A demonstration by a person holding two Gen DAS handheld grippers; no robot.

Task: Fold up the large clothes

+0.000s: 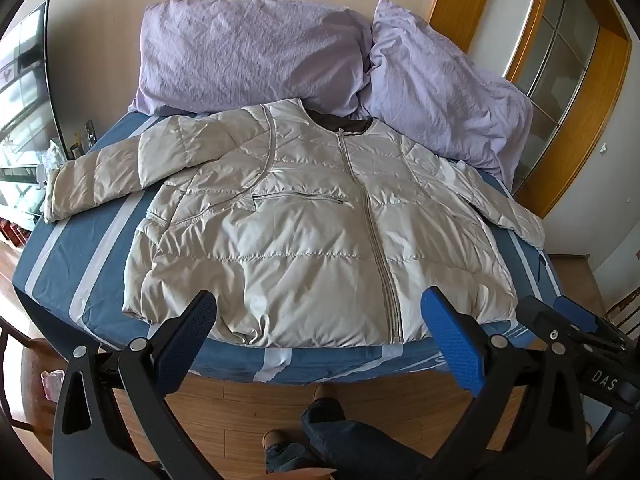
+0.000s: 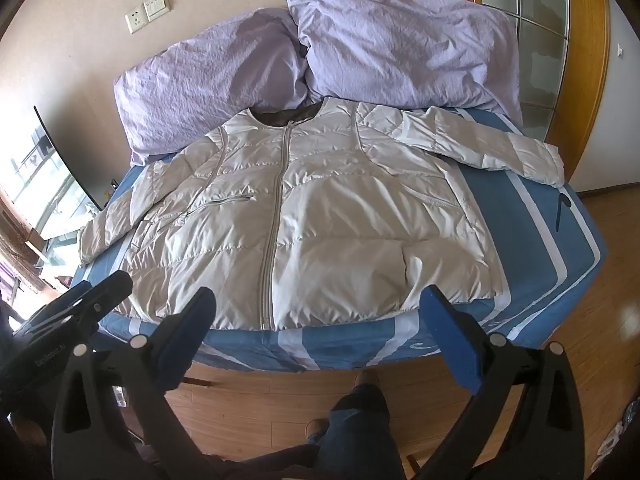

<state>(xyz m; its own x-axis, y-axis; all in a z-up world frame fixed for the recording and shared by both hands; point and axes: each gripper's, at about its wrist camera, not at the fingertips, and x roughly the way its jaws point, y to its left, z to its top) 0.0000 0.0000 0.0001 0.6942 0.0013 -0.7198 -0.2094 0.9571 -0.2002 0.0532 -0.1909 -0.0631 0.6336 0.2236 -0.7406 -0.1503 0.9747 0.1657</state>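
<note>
Beige jacket (image 1: 304,236) is lying zipped and spread flat on the bed (image 1: 72,248), sleeves out for folding; left gripper (image 1: 320,320) and right gripper (image 2: 320,316) are hovering wide, empty.

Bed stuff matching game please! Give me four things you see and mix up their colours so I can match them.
Things:
1. jacket
2. pillows
3. bed sheet
4. floor

Colours:
A. blue with pale stripes
B. brown wood
C. shiny beige
D. lilac

Right pairs: 1-C, 2-D, 3-A, 4-B
</note>
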